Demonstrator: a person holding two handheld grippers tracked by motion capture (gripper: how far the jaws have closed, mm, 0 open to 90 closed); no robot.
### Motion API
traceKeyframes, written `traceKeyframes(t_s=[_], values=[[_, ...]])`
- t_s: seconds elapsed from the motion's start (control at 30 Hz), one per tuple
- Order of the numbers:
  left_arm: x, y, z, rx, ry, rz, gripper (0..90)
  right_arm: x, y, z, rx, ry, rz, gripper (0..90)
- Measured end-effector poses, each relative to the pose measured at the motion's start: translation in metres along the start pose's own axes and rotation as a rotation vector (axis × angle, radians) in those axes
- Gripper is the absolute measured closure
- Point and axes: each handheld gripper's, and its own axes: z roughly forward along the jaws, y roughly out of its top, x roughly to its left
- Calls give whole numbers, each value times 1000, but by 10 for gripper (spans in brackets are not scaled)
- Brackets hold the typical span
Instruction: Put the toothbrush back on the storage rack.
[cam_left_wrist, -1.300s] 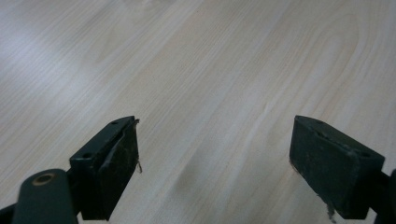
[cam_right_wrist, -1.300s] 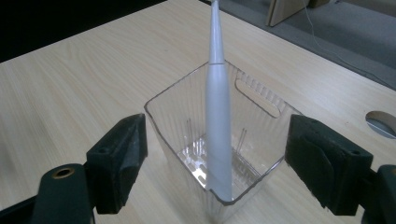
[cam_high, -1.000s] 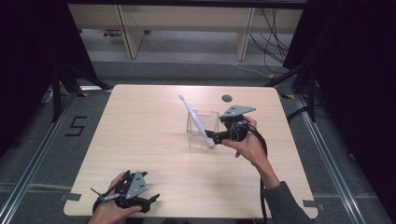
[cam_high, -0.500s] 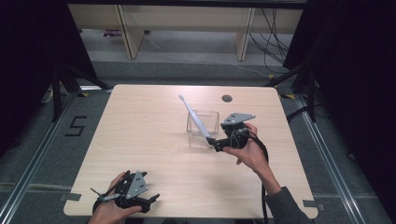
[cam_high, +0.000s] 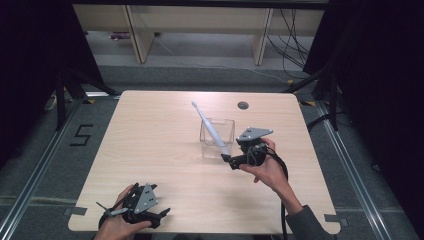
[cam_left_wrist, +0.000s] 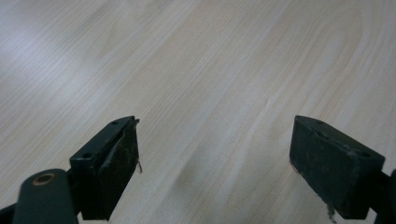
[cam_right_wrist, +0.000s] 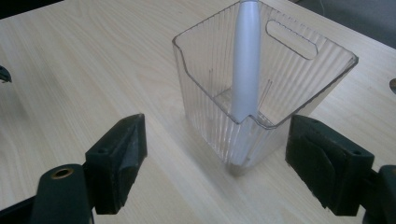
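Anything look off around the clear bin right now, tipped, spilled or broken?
Nothing spilled or broken. The clear bin stands upright; the toothbrush leans diagonally inside it, head poking out over the far-left rim. The right gripper sits open just in front.

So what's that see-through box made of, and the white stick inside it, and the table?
The box looks like clear hard plastic: you can see through its ribbed, shiny walls. The white stick, probably a toothbrush, seems smooth matte plastic with a soft sheen. The table looks like pale wood or a wood-print top, since grain lines run across it; which one is hard to tell.
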Motion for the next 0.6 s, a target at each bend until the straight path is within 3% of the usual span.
traceKeyframes(t_s=[0.03, 0.13, 0.17, 0.2, 0.6], values=[[0, 0, 0, 8, 1, 9, 152, 1, -1, 1, -4, 2, 10, 215], [-2, 0, 2, -9, -8, -21, 152, 2, -4, 0, -10, -2, -4, 210], [-3, -1, 3, -20, -7, -21, 153, 3, -5, -1, -3, 0, 19, 206], [-1, 0, 1, 9, -7, -4, 153, 3, -6, -1, -13, -2, 1, 198], [-1, -1, 0, 1, 9, 3, 153, 7, -25, -8, -43, -17, 17, 161]])
